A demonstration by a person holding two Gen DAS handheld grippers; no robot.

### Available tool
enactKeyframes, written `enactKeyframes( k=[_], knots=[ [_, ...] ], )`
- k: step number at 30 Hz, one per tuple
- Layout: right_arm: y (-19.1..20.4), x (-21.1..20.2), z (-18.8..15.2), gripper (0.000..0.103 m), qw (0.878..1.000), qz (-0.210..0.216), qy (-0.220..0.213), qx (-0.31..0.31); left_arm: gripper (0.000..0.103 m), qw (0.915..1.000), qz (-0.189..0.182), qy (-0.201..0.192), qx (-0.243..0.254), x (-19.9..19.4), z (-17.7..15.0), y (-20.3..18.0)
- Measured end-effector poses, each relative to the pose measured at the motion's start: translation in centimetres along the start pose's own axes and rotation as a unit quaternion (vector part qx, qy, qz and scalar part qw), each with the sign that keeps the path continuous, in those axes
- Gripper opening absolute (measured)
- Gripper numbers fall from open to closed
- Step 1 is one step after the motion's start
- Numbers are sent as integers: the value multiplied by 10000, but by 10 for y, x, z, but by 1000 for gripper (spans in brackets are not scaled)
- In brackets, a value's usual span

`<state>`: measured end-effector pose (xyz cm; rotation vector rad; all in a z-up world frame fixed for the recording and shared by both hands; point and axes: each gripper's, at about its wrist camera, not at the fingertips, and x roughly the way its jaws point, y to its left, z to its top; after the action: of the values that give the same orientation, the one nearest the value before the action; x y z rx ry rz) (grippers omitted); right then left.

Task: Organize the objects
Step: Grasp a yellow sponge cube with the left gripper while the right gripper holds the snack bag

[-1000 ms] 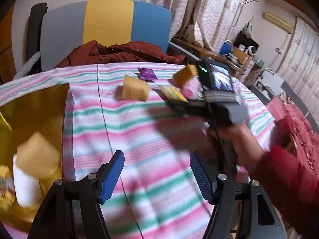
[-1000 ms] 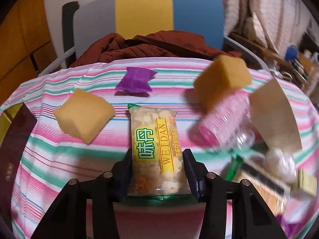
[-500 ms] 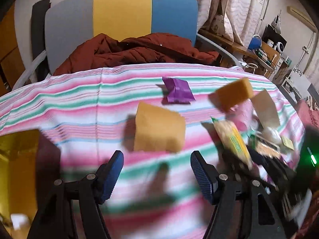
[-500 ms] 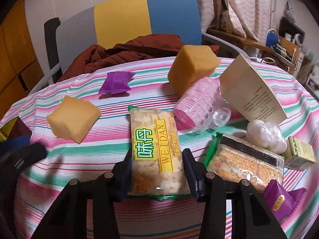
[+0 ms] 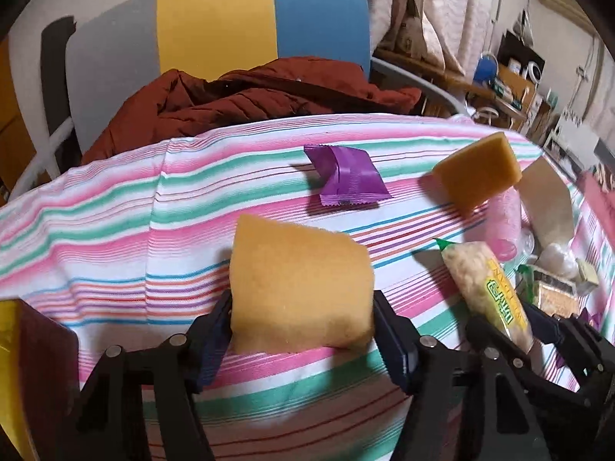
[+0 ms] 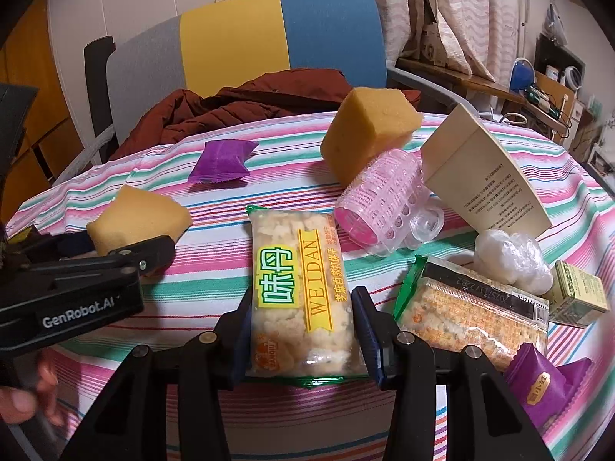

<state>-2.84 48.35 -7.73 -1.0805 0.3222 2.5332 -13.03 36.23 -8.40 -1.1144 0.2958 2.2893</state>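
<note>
The left tool [image 5: 301, 340] has swung from the gold box and just closed around the near sponge [image 5: 300, 288], at nine o'clock of the cracker pack [image 6: 301, 299] gripped by the right tool [image 6: 301, 336], ready for lifting.

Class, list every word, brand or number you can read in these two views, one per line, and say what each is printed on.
"WEIDAN": yellow strip on the clear snack packet between the right gripper's fingers; large Chinese characters beside it.
"GenRobot.AI": black body of the left gripper.
"2025/11/ 2282", upside down: green-edged cracker packet; other digits blurred.
Beige paper carton, purple wrapper, small green box: print too small to read.
</note>
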Motion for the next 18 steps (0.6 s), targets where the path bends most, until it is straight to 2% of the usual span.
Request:
enactKeyframes(
  k=[4,11,18],
  knots=[
    [1,0,0,48,10000,-14,-6,-12,68,9995,227,-179,142,0,-4,-9],
    [1,0,0,48,10000,-22,-3,-21,68,9998,88,-206,-2,4,-2,-3],
    [2,-1,0,48,10000,-78,-24,-58,62,9986,336,-387,120,-6,-11,-9]
  ],
)
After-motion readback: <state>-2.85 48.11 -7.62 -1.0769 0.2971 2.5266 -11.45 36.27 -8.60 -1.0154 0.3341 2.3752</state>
